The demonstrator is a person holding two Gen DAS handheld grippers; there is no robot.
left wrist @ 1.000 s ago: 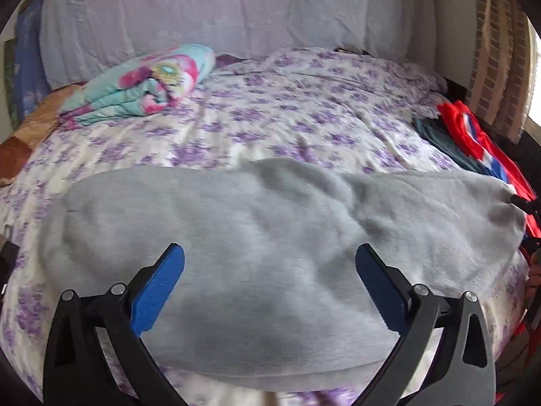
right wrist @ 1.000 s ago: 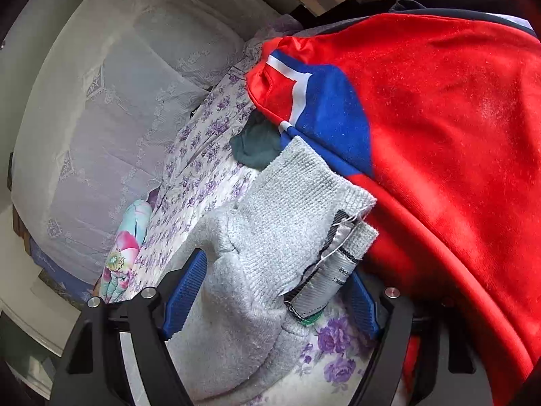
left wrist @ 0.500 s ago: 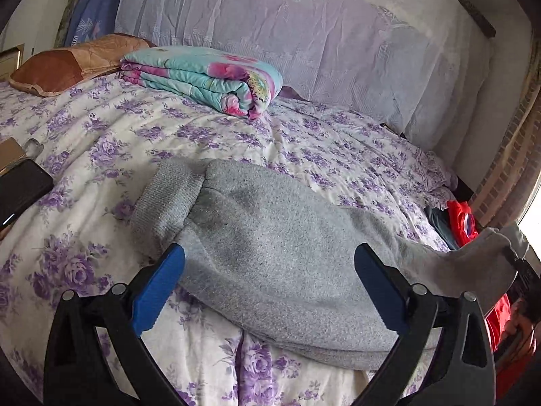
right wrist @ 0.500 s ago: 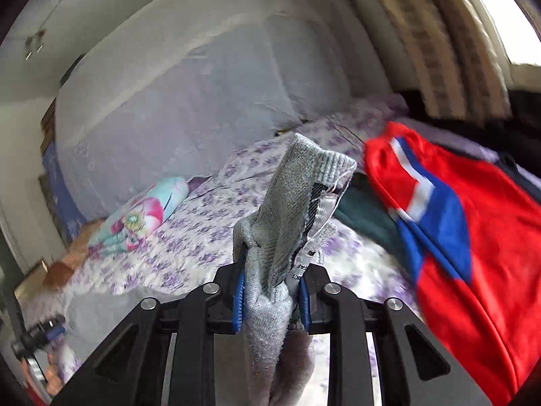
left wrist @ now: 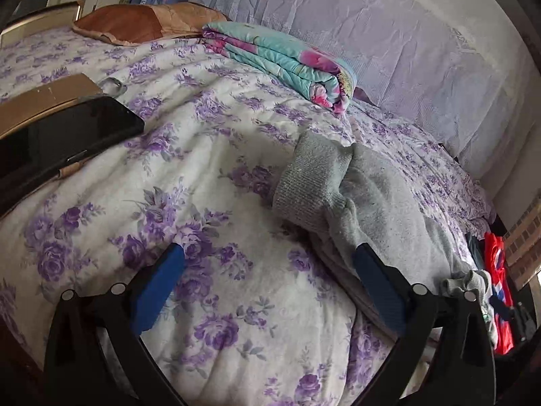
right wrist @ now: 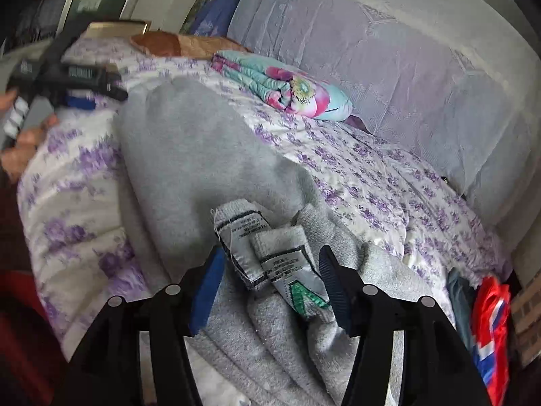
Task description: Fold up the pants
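Observation:
Grey sweatpants (left wrist: 382,203) lie across a bed with a purple-flowered cover (left wrist: 203,203). Their ribbed cuff (left wrist: 311,182) points left in the left wrist view. My left gripper (left wrist: 267,270) is open and empty, just above the cover to the left of the cuff; its right finger (left wrist: 375,280) touches the pants' edge. In the right wrist view the pants (right wrist: 203,155) are partly doubled over, with the waistband and its white labels (right wrist: 267,257) between the fingers of my right gripper (right wrist: 270,274). The jaws stand apart and the waistband rests loosely between them.
A folded turquoise and pink blanket (left wrist: 287,64) and a brown pillow (left wrist: 142,23) lie at the far side. A black phone (left wrist: 64,135) on a tan box lies at the left. Red and blue clothes (right wrist: 490,331) are piled at the right edge. The left gripper shows in the right wrist view (right wrist: 77,101).
My right gripper carried the waistband left over the pants and its jaws have opened. My left gripper moved left, past the cuff end.

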